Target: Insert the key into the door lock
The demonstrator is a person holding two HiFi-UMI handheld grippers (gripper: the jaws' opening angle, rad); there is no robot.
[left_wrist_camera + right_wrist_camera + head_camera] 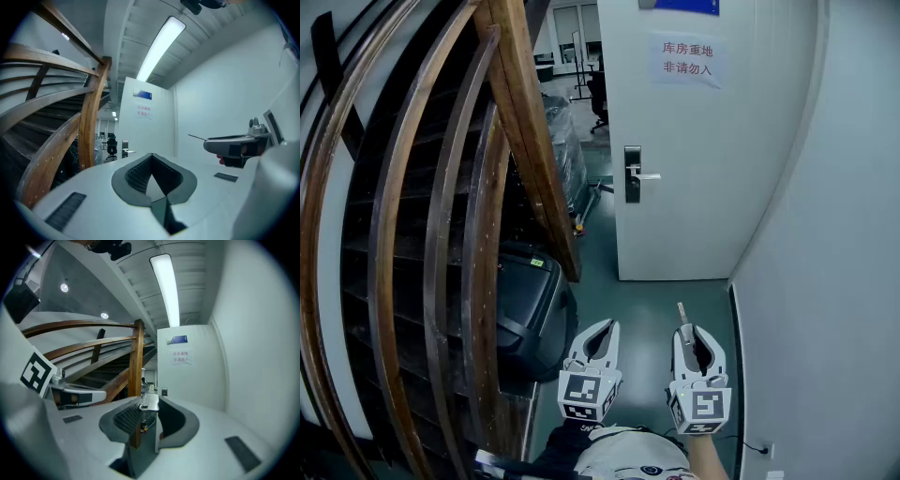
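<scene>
The white door (694, 141) stands ahead, with a steel lock plate (633, 174) and lever handle (648, 175) on its left edge. My right gripper (684, 330) is low in the head view, well short of the door, shut on a key (682, 313) whose blade sticks out forward past the jaws. In the right gripper view the key (150, 401) sits between the pads, with the lock plate (164, 392) small and far behind it. My left gripper (609, 325) hangs beside it on the left, jaws together and empty; its tips (151, 156) meet in its own view.
A curved wooden stair banister (516, 112) fills the left side. A black machine (525, 300) sits on the green floor under it. A grey wall (834, 281) closes the right. A paper sign (687, 60) is stuck on the door. Wrapped goods (567, 141) lie beyond the doorway.
</scene>
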